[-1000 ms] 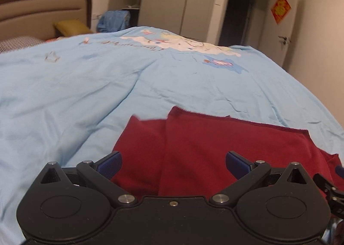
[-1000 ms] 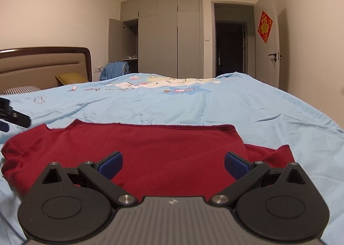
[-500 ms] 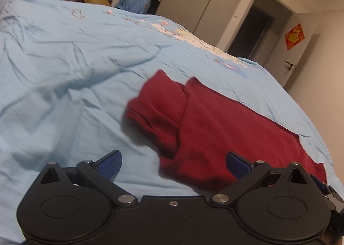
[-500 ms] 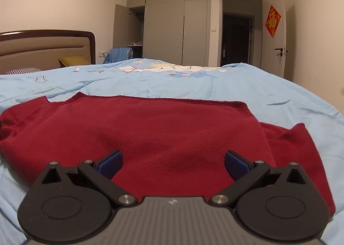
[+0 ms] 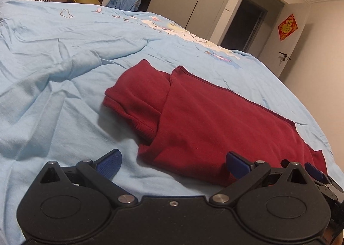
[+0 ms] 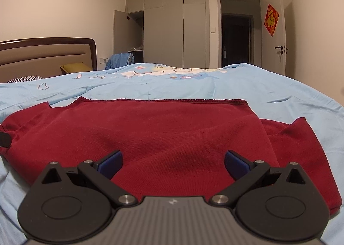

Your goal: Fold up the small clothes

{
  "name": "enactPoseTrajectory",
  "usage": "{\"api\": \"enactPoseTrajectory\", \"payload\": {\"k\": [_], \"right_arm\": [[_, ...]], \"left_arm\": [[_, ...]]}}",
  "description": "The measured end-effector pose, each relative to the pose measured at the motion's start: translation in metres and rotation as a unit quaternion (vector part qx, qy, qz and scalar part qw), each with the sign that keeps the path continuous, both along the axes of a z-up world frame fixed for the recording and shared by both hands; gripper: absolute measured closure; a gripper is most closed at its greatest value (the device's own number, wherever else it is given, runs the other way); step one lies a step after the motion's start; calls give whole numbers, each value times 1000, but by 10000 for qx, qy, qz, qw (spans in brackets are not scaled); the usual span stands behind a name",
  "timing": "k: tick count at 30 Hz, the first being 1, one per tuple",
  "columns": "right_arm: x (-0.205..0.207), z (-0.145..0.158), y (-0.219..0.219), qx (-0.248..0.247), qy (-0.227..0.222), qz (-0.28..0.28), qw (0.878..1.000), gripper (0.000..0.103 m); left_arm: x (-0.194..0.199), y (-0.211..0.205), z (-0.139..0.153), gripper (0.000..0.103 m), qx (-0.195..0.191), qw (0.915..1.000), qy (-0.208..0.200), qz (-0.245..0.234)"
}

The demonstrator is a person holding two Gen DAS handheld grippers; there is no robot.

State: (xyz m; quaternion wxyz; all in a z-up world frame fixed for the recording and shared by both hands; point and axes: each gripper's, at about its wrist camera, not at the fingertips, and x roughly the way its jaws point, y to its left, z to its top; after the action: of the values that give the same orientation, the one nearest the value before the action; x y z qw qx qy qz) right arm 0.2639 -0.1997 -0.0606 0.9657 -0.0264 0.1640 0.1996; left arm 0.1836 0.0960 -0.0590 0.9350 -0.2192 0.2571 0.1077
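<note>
Bed, light-blue quilt (image 6: 215,92): one red garment (image 6: 172,133) lying near edge, partly folded, sleeves still protruding; left claw (image 5: 173,162) and right claw (image 6: 173,162) both wide apart, empty.

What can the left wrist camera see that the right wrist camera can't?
Only the left wrist view shows the right gripper poking in at its edge, and bare sheet under the open left gripper.

Only the right wrist view shows the wardrobe's open door.

Both show the red garment lying on the blue bedsheet, the headboard and the red door decoration.
</note>
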Motion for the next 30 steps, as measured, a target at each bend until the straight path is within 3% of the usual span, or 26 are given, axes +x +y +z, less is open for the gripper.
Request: {"api": "enactPoseTrajectory", "payload": {"k": [3,9,18,23,30], "right_arm": [[0,0,0,-3,-2,-1,10000,0],[0,0,0,-1,-1,1,10000,0],[0,0,0,-2,-3,1,10000,0],[0,-1,-1,-2,-6,-2,10000,0],[-1,0,-2,-4,-30,-10,10000,0]], "left_arm": [[-1,-3,1,1,-120,9999,-8,-65],[-1,-6,-1,1,-769,9962,-268,-318],[22,8,-9,2,-1270,9905,-496,194],[34,6,-4,11,-1059,9922,-410,522],[34,7,-3,12,-1002,9926,-357,577]]}}
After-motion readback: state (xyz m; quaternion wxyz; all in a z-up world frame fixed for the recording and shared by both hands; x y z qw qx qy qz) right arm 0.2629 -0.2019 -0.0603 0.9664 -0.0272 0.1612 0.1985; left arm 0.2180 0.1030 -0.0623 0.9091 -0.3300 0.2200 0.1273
